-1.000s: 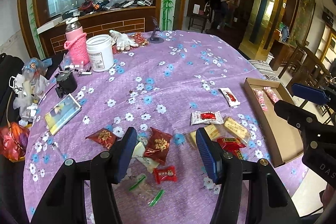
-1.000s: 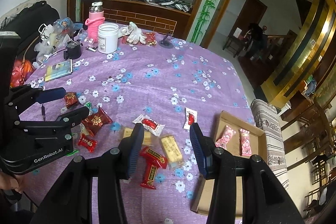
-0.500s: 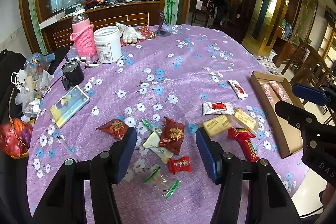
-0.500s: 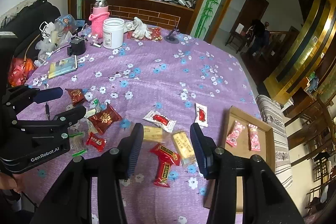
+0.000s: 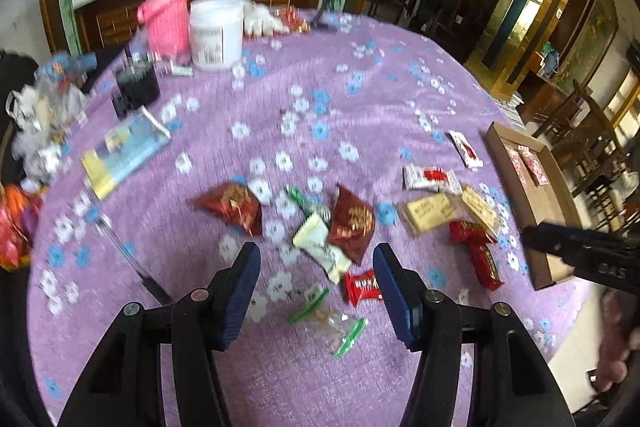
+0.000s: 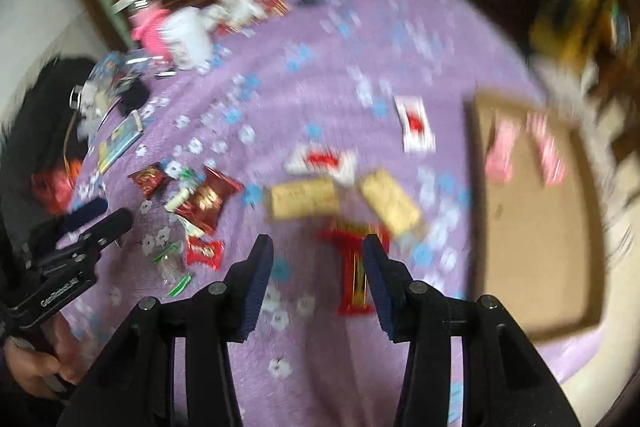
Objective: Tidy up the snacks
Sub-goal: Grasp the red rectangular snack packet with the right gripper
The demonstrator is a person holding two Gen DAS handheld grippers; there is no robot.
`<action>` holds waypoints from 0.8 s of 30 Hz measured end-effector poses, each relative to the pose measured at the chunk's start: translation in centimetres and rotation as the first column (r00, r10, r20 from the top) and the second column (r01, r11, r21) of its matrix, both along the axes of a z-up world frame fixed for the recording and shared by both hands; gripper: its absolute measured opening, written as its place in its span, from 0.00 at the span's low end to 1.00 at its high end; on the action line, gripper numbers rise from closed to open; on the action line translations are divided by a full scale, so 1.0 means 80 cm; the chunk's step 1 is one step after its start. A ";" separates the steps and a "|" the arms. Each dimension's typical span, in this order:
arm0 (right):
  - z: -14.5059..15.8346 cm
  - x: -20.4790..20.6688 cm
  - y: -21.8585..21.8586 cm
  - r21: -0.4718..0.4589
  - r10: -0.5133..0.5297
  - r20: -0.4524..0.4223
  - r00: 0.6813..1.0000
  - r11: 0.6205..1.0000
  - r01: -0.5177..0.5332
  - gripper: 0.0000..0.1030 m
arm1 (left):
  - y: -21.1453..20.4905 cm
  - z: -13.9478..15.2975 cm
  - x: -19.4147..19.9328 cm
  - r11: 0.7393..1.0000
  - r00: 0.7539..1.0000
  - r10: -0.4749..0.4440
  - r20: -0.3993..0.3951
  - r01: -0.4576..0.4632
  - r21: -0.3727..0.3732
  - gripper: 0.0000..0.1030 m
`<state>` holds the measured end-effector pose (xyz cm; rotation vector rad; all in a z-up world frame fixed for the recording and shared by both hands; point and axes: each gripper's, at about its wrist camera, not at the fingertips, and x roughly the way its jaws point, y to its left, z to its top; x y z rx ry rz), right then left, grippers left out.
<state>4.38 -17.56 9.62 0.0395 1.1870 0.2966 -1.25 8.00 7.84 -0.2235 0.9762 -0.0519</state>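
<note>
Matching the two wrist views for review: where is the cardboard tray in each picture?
Left wrist view: cardboard tray at the right edge, past the loose snacks.
Right wrist view: cardboard tray fills the right side, blurred, two pink packets inside.
Shared landmark: white tub at the table's far side.

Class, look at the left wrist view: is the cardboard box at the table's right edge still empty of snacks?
No. Two pink-wrapped snacks already lie in the far end of the cardboard box.
</note>
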 end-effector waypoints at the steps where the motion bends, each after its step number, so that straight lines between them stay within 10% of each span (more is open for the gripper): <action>1: -0.013 0.001 -0.010 0.012 -0.028 -0.033 0.999 1.000 0.028 0.43 | 0.001 -0.004 0.001 1.000 1.000 -0.002 -0.010 0.001 -0.005 0.60; 7: -0.049 -0.003 -0.046 0.034 -0.108 -0.108 0.988 0.993 0.112 0.40 | -0.004 -0.028 0.009 0.997 0.997 -0.051 -0.060 0.048 -0.058 0.59; 10: -0.056 -0.002 -0.056 0.039 -0.122 -0.111 0.986 0.991 0.127 0.37 | -0.017 -0.036 0.015 0.994 0.992 -0.093 -0.088 0.087 -0.068 0.42; 24: -0.089 0.011 -0.010 -0.032 0.046 -0.109 0.993 0.998 -0.050 0.33 | 0.002 -0.058 -0.017 0.987 0.984 -0.040 -0.173 0.013 -0.157 0.40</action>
